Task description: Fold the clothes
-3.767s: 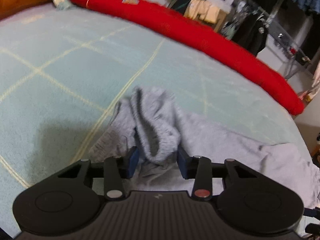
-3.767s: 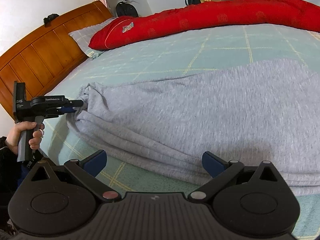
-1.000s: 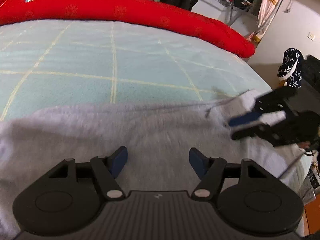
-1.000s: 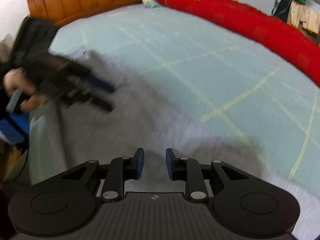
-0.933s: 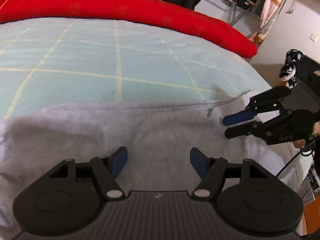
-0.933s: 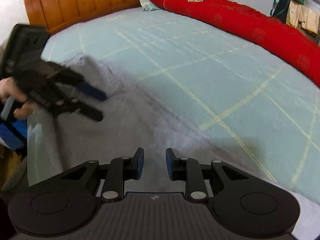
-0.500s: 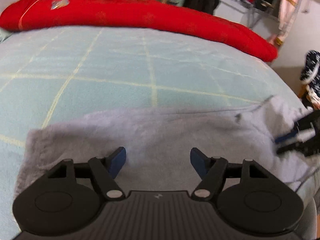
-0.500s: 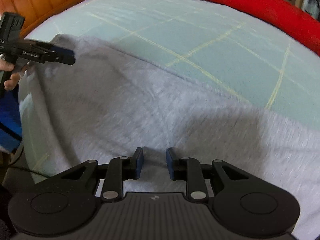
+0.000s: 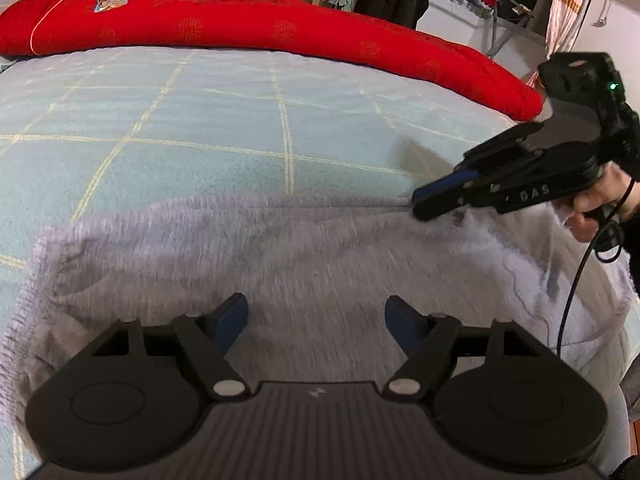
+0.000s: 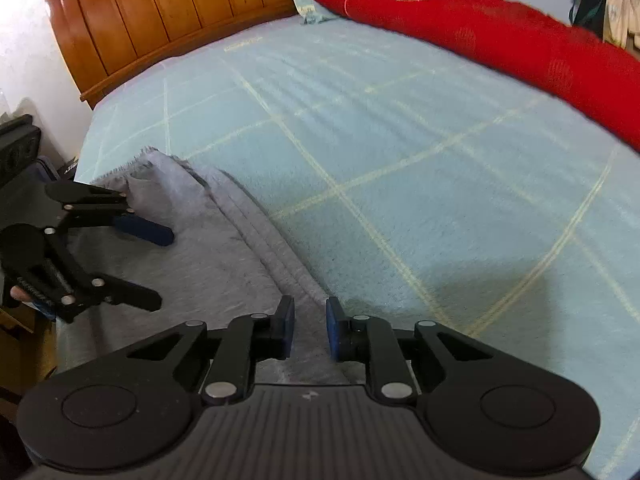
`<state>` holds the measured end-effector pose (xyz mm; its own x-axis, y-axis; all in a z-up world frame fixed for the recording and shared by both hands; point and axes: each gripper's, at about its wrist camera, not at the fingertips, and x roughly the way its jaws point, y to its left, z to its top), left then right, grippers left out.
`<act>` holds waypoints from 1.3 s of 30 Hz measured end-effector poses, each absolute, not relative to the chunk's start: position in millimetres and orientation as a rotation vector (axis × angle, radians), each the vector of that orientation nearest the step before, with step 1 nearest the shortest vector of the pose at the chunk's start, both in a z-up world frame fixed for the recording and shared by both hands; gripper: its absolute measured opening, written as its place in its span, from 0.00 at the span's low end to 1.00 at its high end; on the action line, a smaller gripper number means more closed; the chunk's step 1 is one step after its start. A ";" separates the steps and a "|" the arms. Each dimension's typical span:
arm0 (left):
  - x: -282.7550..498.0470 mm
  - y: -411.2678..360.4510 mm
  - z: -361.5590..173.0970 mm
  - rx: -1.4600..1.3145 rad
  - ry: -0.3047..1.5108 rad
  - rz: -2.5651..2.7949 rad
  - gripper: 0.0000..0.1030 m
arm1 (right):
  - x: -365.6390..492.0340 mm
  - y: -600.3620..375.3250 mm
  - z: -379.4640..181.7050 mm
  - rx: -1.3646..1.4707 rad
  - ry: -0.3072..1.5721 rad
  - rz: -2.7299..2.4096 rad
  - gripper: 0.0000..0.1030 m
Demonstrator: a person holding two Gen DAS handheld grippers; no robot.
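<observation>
Left tongs (image 9: 316, 316) spread wide above the grey garment (image 9: 280, 256), gripping nothing, opening a little further just now. Garment folded into a flat band along the near edge of the bed (image 9: 200, 120), on the pale blue checked blanket. Right tongs (image 10: 310, 328) nearly together after closing just now, at the garment's far edge; hard to tell whether fabric is pinched. Red bolster (image 9: 260, 28) along the bed's far side.

Read only "DAS", in pale letters on the side of the right gripper (image 9: 434, 200), above the grey garment (image 9: 320, 264).
</observation>
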<state>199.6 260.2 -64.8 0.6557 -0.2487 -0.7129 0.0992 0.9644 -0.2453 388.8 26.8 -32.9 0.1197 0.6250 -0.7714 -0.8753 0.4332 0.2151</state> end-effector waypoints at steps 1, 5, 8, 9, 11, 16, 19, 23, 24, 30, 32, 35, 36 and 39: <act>199.3 260.1 -64.3 -0.191 0.830 -0.201 0.74 | 383.5 27.4 -35.4 -0.335 0.927 1.136 0.20; 197.9 259.5 -64.1 -0.187 0.823 -0.212 0.74 | 352.8 28.0 -38.8 -0.444 0.897 1.172 0.20; 197.5 260.0 -67.1 -0.190 0.818 -0.215 0.75 | 340.3 30.3 -40.1 -0.516 0.888 1.176 0.21; 197.2 260.2 -67.6 -0.190 0.815 -0.216 0.76 | 340.6 30.7 -39.4 -0.523 0.888 1.178 0.21; 196.8 259.9 -68.0 -0.192 0.813 -0.216 0.76 | 343.4 30.9 -36.8 -0.524 0.880 1.181 0.22; 197.7 259.8 -68.9 -0.185 0.816 -0.222 0.77 | 361.5 29.5 -27.0 -0.406 0.847 1.208 0.23; 195.8 258.9 -68.9 -0.188 0.815 -0.225 0.78 | 381.1 26.6 -23.4 -0.256 0.859 1.232 0.24; 195.4 258.2 -69.5 -0.187 0.812 -0.227 0.79 | 387.2 35.3 -37.8 -0.264 0.898 1.210 0.23; 195.2 258.2 -69.7 -0.188 0.811 -0.228 0.79 | 382.7 37.7 -41.0 -0.299 0.897 1.214 0.23; 195.5 257.0 -69.7 -0.181 0.809 -0.234 0.80 | 357.6 47.0 -49.5 -0.500 0.824 1.214 0.25; 194.3 256.5 -67.7 -0.178 0.807 -0.239 0.80 | 351.8 50.3 -52.3 -0.553 0.808 1.210 0.25; 190.2 255.3 -62.7 -0.167 0.808 -0.244 0.80 | 349.9 53.1 -51.3 -0.553 0.823 1.207 0.14; 187.6 255.0 -60.9 -0.166 0.808 -0.243 0.80 | 349.5 53.9 -50.8 -0.550 0.830 1.206 0.06; 179.5 254.3 -56.3 -0.163 0.805 -0.239 0.80 | 344.3 55.3 -44.8 -0.568 0.800 1.188 0.04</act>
<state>179.5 254.3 -56.3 0.6686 -0.2729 -0.6917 0.1498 0.9606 -0.2342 344.3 55.3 -44.8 0.1623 0.5850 -0.7946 -0.9563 0.2918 0.0195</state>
